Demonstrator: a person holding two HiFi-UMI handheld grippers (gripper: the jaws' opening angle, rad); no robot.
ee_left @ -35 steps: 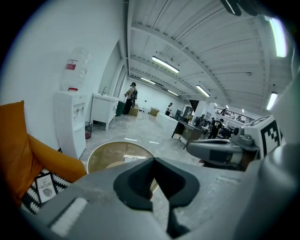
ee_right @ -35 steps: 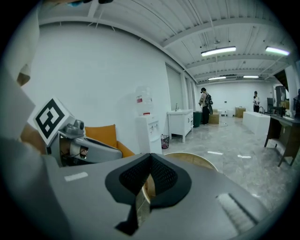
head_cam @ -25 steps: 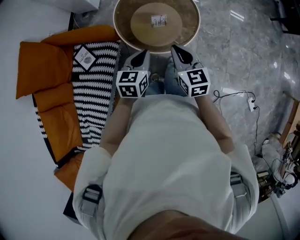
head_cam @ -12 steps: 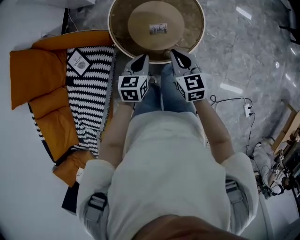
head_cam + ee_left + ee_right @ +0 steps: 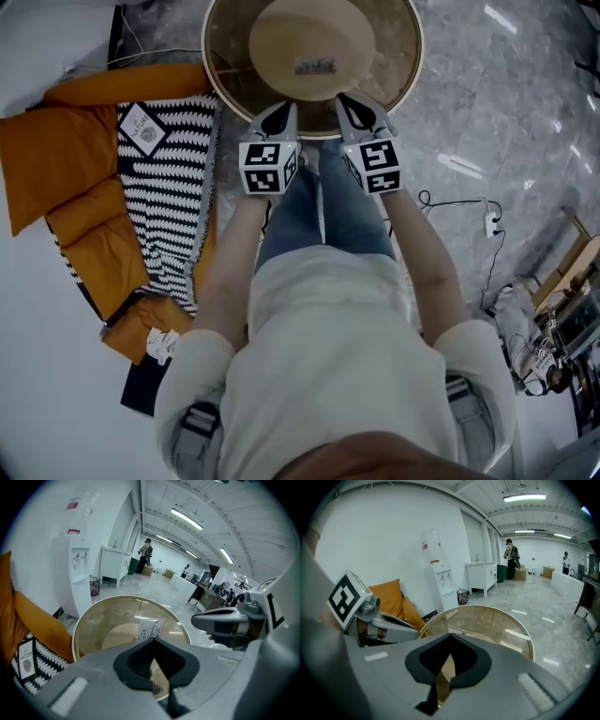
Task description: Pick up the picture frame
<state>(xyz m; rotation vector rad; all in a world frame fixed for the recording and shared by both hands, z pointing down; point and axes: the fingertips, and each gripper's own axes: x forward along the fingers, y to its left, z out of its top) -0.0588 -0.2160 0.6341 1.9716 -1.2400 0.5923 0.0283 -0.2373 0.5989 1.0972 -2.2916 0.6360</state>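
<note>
Surface: polished grey stone floor, marbled, carrying reflections of the ceiling strip lights.

Room: a large open hall with white walls. From the right gripper view, the wall at 10 to 12 o'clock has one white water dispenser, one small waste bin and one white cabinet with a tap. Two people stand far off at 1 o'clock.

Count, head view:
- One round glass-topped table at 12 o'clock, with one tan disc base bearing one paper label.
- One group of orange cushions at 9 to 10 o'clock; the individual pieces cannot be separated.
- One black-and-white striped throw lying over the cushions, with one diamond-set tag.
- One cable with one power strip at 3 o'clock.
- Two grippers, each with one marker cube.

Left gripper: jaws fully together, nothing between them, tips over the near rim of the table at 12 o'clock.

Right gripper: jaws fully together, nothing between them, just beside the left one, also over the near rim.

Picture frame: cannot be made out in any view, so its position cannot be told.
</note>
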